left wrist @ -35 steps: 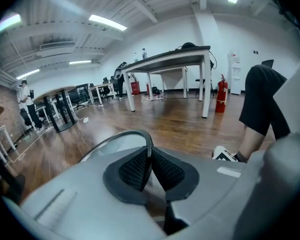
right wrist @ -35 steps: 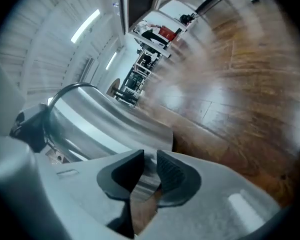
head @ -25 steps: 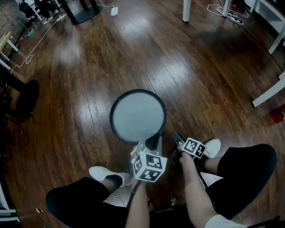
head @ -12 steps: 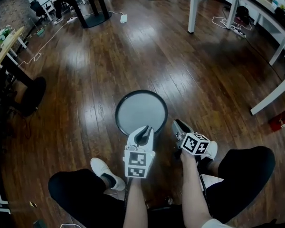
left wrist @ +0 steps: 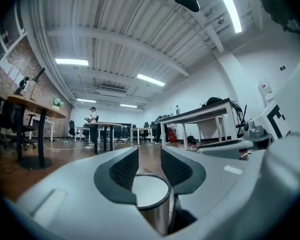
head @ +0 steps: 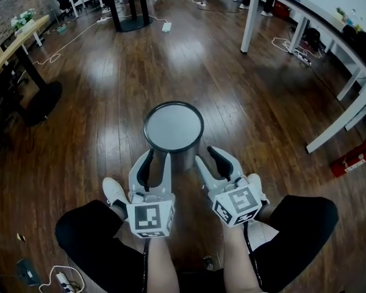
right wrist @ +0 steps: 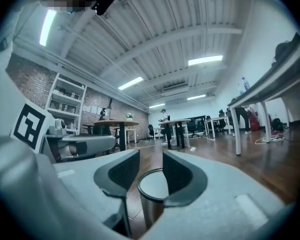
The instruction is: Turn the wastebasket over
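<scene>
The wastebasket (head: pixel 173 130) is a shiny metal cylinder with a dark rim and a flat grey top, standing on the wooden floor. Both grippers are held level above and just short of its near side, not touching it. My left gripper (head: pixel 154 159) is opening, with nothing between its jaws. My right gripper (head: pixel 215 161) is opening too, also with nothing in it. In the left gripper view the wastebasket (left wrist: pixel 151 198) shows below the gap of the left gripper (left wrist: pixel 149 166). In the right gripper view the wastebasket (right wrist: pixel 152 196) sits beyond the right gripper (right wrist: pixel 151 171).
The person's white shoes (head: pixel 114 191) and dark-clad knees flank the basket. A white desk leg (head: pixel 338 127) and a red fire extinguisher (head: pixel 352 157) are at the right. At the left stands a black table base (head: pixel 43 99); cables and a power strip (head: pixel 166 26) lie farther off.
Both grippers lifted from the basket's near rim and drew back toward the person, turning level. Their jaws spread apart. The basket stands where it was.
</scene>
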